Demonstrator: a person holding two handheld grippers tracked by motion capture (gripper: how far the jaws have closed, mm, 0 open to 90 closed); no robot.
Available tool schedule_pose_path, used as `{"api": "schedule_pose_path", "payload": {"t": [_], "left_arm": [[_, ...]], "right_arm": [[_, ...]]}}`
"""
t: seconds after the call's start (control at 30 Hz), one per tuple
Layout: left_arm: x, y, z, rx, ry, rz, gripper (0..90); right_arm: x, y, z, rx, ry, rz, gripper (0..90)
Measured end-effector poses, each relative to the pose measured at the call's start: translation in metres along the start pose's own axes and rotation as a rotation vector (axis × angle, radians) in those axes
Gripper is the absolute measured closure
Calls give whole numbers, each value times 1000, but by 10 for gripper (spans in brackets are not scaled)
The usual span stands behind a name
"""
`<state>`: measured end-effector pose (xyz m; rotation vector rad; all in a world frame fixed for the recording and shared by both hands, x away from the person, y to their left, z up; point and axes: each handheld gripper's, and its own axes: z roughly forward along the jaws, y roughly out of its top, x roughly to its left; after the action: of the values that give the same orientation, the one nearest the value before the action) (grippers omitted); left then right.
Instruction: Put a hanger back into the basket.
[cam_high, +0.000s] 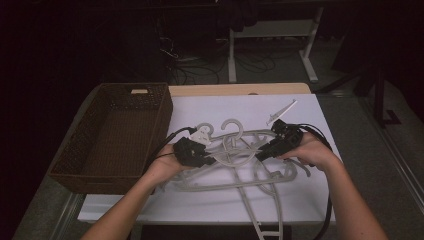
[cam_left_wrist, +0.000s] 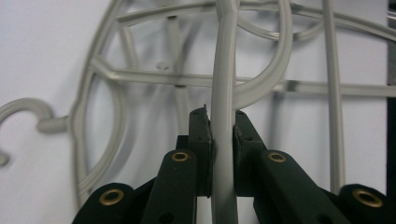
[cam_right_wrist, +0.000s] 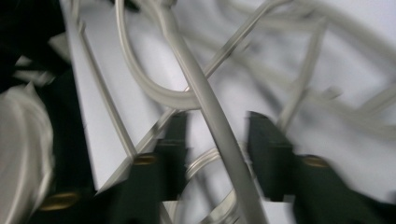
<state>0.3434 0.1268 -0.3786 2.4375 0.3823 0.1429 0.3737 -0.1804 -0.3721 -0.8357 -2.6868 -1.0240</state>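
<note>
Several grey plastic hangers (cam_high: 235, 160) lie tangled on the white table cover. My left gripper (cam_high: 212, 161) reaches into the pile from the left. In the left gripper view its jaws (cam_left_wrist: 223, 121) are shut on one curved hanger bar (cam_left_wrist: 224, 84), both pads pressing the bar's sides. My right gripper (cam_high: 260, 156) comes in from the right side of the pile. In the right gripper view it (cam_right_wrist: 217, 123) stands open, with a grey hanger bar (cam_right_wrist: 196, 79) running up between the jaws and a gap to each pad.
A brown wicker basket (cam_high: 162, 120) stands at the left of the table, close to my left hand. A small white hanger (cam_high: 202, 134) lies at the pile's top left, and a thin white clip piece (cam_high: 281, 111) lies behind the right gripper. Black cables trail from both grippers.
</note>
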Motion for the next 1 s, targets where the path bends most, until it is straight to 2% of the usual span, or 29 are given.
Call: {"api": "schedule_pose_path", "payload": {"t": [0.07, 0.13, 0.2, 0.27, 0.43, 0.57, 0.73, 0.77, 0.93, 1.0], "left_arm": [[0, 0, -2, -3, 14, -20, 817], [1, 2, -6, -10, 32, -43, 817], [3, 4, -14, -2, 49, -57, 817], [6, 6, -23, -13, 68, -87, 817], [12, 11, -54, -23, 123, -120, 817], [23, 10, -76, -33, 166, -153, 817], [39, 2, -108, -62, 203, -186, 817], [41, 1, -114, -68, 216, -192, 817], [55, -6, -145, -93, 257, -221, 817], [60, -10, -157, -91, 288, -228, 817]], "right_arm": [[0, 1, -5, -50, -12, -2, 439], [2, 1, -13, -111, -39, 10, 390], [4, 1, -22, -145, -76, 5, 336], [6, 0, -30, -175, -99, 7, 319], [15, -6, -44, -246, -170, -1, 237], [21, -9, -50, -276, -217, 2, 188], [24, -16, -45, -282, -286, 14, 165], [25, -19, -43, -291, -305, 21, 161], [24, -35, -35, -317, -344, 74, 143], [25, -42, -32, -331, -375, 93, 140]]}}
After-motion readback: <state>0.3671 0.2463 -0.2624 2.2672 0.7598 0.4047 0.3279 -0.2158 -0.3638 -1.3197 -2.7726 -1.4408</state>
